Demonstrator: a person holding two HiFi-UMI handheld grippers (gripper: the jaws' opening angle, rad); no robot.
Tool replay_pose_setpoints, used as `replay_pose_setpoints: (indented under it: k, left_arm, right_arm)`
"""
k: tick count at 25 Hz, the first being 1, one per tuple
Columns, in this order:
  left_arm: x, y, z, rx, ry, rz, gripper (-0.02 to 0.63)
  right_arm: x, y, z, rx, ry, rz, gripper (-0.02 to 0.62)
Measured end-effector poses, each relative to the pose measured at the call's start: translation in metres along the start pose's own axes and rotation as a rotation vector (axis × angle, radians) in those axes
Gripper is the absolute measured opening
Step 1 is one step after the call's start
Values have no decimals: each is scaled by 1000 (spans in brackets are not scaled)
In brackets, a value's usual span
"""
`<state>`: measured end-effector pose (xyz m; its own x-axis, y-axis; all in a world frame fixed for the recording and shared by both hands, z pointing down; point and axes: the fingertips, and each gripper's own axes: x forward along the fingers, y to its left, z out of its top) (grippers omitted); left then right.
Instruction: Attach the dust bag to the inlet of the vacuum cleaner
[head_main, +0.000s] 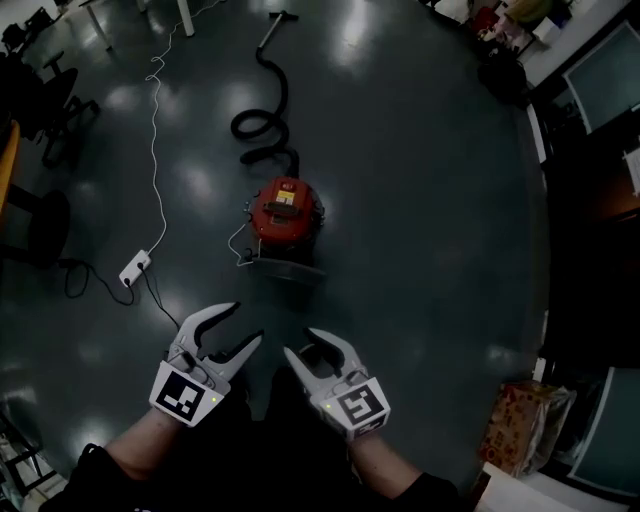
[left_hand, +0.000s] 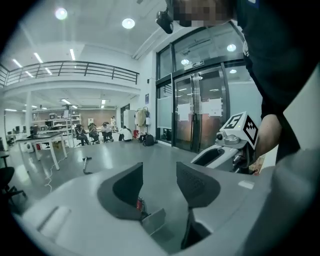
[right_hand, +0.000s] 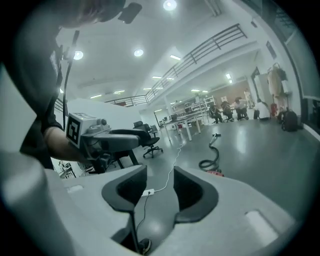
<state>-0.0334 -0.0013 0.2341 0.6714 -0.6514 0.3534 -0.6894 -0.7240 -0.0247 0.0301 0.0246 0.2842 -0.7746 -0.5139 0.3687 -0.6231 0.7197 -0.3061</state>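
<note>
Two grippers are in view, one in each hand, and both are released: the left gripper and the right gripper hold their jaws apart and grasp nothing. They are side by side, near each other but not touching.

One red vacuum cleaner stands on the dark floor ahead of them, well apart from both. One black hose leaves its far side in coils. One pale flat part lies against its near side; what it is I cannot tell. One white cable runs to one power strip, left of the vacuum cleaner. One coloured box stands at the right edge of the floor.

Only the left gripper view shows the glass doors and a table. Only the right gripper view shows an office chair. Both gripper views show seated people far away, whom the head view does not show, and each one shows the other gripper from the side.
</note>
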Motion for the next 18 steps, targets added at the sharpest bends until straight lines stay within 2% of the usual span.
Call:
replay_pose_setpoints:
  k: [4,11,13,15,18]
  left_arm:
    - [-50,-24,15,35,-51,-32,215]
    - [-137,-49,16,18,-168,-87,162]
    - [-155,-58,26,14,-197,-98,139]
    - [-173,-67,43,27,-231,-107,84]
    - [-192,-78,64,61,-270,-110,53]
  right_arm:
    - [-13,47,19,-52,-18,-27,169]
    - [-26,132,36,-56,-60,-94,136]
    - [-38,151,44,-95,-86,-102,83]
    - [-48,169,53,-144,-118,-85,12]
    - [-61,187,68,-173,-163,-63,2]
